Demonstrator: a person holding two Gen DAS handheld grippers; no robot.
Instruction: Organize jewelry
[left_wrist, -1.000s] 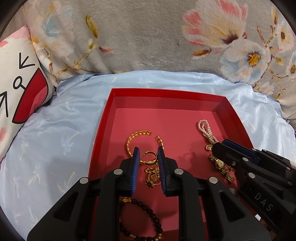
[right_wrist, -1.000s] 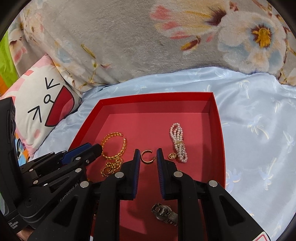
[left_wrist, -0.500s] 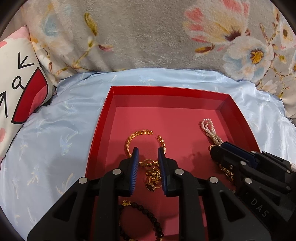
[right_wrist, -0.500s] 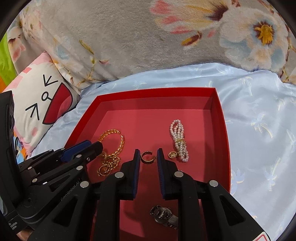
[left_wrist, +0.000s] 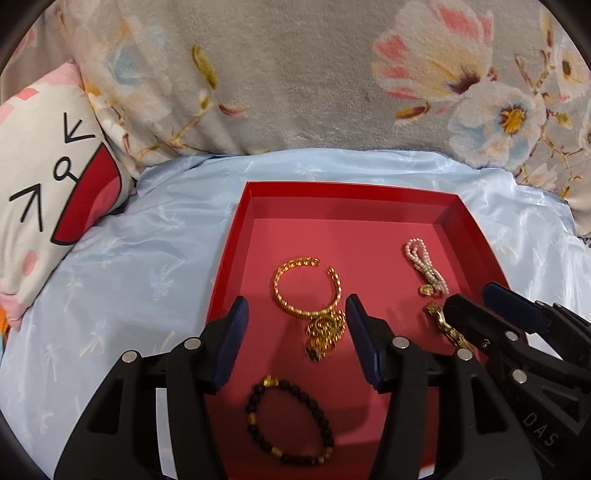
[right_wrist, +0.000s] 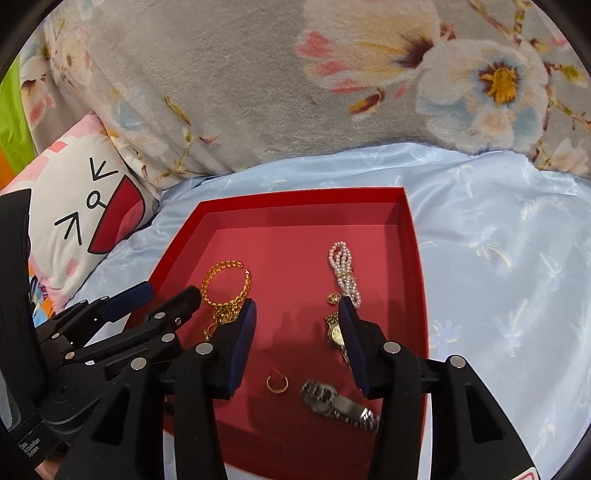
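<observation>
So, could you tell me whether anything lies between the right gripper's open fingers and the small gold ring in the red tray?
Nothing visible does. The small gold ring lies alone on the red tray floor, in the gap below the open right gripper. The silver watch lies just beside it, apart, under the right-hand finger.

Bg: grey floral plush blanket (left_wrist: 295, 81) along the back. Light-blue satin sheet (left_wrist: 129, 280) in front of it. Cartoon-face pillow (right_wrist: 85, 221) at left, touching blanket.

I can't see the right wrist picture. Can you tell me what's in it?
An open right gripper hovers over a red tray holding a small gold ring, silver watch, pearl bracelet and gold chain bracelet. The tray sits on blue bedding.
</observation>
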